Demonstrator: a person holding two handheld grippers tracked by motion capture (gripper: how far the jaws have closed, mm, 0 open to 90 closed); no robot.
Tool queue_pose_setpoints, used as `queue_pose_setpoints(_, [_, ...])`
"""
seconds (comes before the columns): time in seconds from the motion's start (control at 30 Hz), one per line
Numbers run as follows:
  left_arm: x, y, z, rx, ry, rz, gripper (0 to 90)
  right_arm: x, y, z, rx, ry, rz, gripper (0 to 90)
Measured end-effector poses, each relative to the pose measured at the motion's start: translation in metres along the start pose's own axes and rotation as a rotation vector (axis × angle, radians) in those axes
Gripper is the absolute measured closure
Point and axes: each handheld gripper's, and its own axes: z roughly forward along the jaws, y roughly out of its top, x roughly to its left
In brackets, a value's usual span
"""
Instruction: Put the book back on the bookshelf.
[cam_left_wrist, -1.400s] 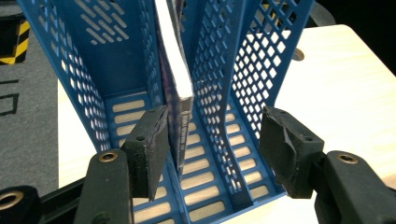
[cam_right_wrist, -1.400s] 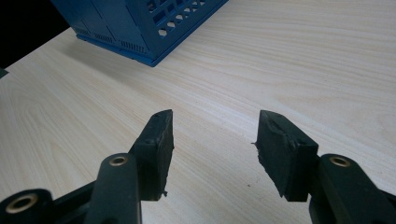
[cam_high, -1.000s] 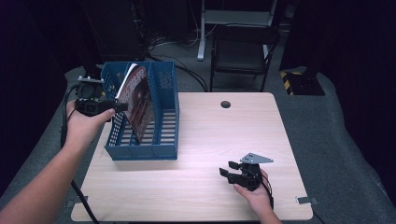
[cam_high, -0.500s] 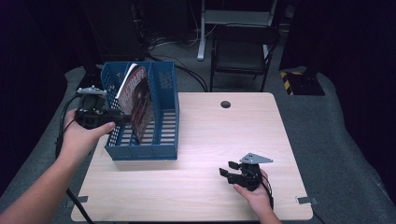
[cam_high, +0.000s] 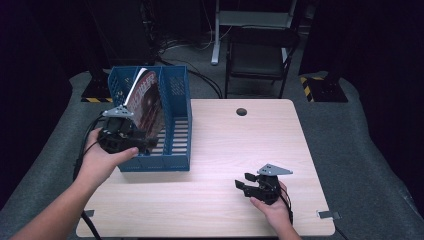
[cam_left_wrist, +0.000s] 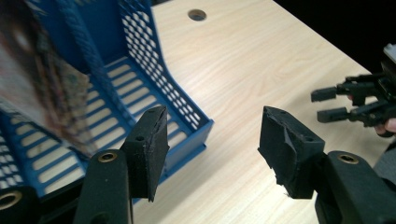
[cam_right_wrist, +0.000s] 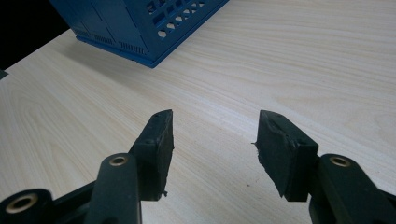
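A blue slotted file rack stands on the left part of the wooden table. A magazine stands tilted in its left compartment, top leaning left. My left gripper hovers at the rack's near left corner, open, with nothing between its pads. In the left gripper view the open left gripper frames bare table, with the rack and the blurred magazine on the left. My right gripper rests low at the near right, open and empty. The right gripper points toward the rack.
A round cable hole sits at the table's far middle. A dark chair stands behind the table. Cables trail from both grippers. The other hand's gripper appears at the right of the left gripper view.
My left gripper has drawn back from the magazine toward the near side of the rack and sunk a little. The magazine stays in the rack. The right hand has not moved.
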Motion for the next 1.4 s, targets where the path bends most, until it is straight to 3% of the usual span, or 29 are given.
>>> queue_pose_setpoints(0.13, [-0.006,-0.005,0.013,0.043,-0.027,0.015,41.8,0.000,0.000,0.000,-0.001,0.001,-0.001,46.0])
queue_pose_setpoints(0.27, [-0.010,-0.010,0.025,0.066,-0.037,0.058,41.5,0.000,0.000,0.000,-0.002,0.000,0.002,46.0])
queue_pose_setpoints(0.53, [-0.024,-0.022,0.046,0.054,-0.089,0.071,41.8,0.000,0.000,-0.001,-0.002,0.000,0.002,46.0])
queue_pose_setpoints(0.87, [-0.044,-0.045,0.082,0.083,-0.141,0.098,40.4,-0.001,0.000,-0.001,-0.001,-0.001,0.004,46.0])
queue_pose_setpoints(0.97, [-0.047,-0.054,0.092,0.080,-0.161,0.098,39.3,-0.001,0.000,-0.001,-0.003,0.001,0.002,46.0])
queue_pose_setpoints(1.13, [-0.052,-0.065,0.104,0.082,-0.149,0.122,38.9,-0.001,0.000,-0.001,-0.002,-0.005,0.004,46.0])
queue_pose_setpoints(1.23, [-0.057,-0.074,0.113,0.089,-0.169,0.116,38.9,0.000,-0.001,-0.001,0.003,-0.007,0.007,46.0])
queue_pose_setpoints(1.3, [-0.058,-0.081,0.118,0.095,-0.174,0.137,38.9,-0.001,-0.001,0.000,0.005,-0.008,-0.001,46.0])
queue_pose_setpoints(1.4, [-0.059,-0.090,0.125,0.094,-0.202,0.124,39.8,-0.001,-0.001,0.000,0.002,-0.007,0.003,45.9])
